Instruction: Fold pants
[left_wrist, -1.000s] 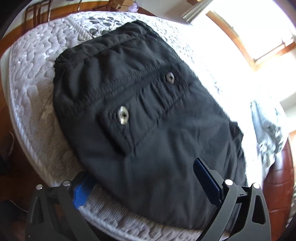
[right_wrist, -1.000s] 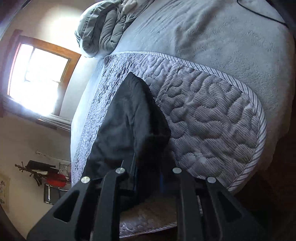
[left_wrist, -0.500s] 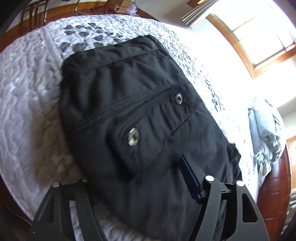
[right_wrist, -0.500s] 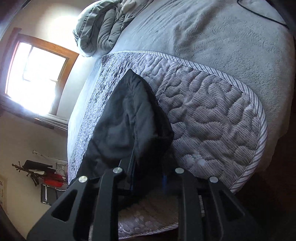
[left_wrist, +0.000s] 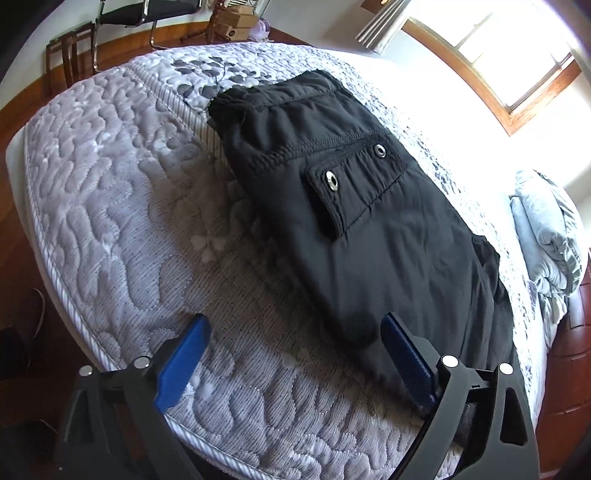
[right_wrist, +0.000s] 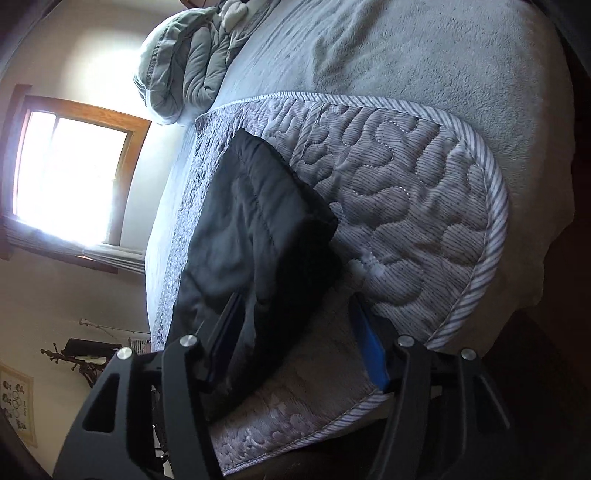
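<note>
Both grippers, left (left_wrist: 291, 360) and right (right_wrist: 299, 339), we hold spread wide, gripping nothing; pants (left_wrist: 369, 221) lie folded on the quilt (left_wrist: 110, 206), seemingly finished.

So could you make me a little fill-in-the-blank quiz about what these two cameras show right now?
1. The folded pants are ____ in color.
2. The pants lie on a quilted ____, which covers part of a bed.
3. The pocket flap carries ____ metal snaps.
4. The left gripper has its jaws ____, holding nothing.

Missing words: black; mat; two; open
</note>
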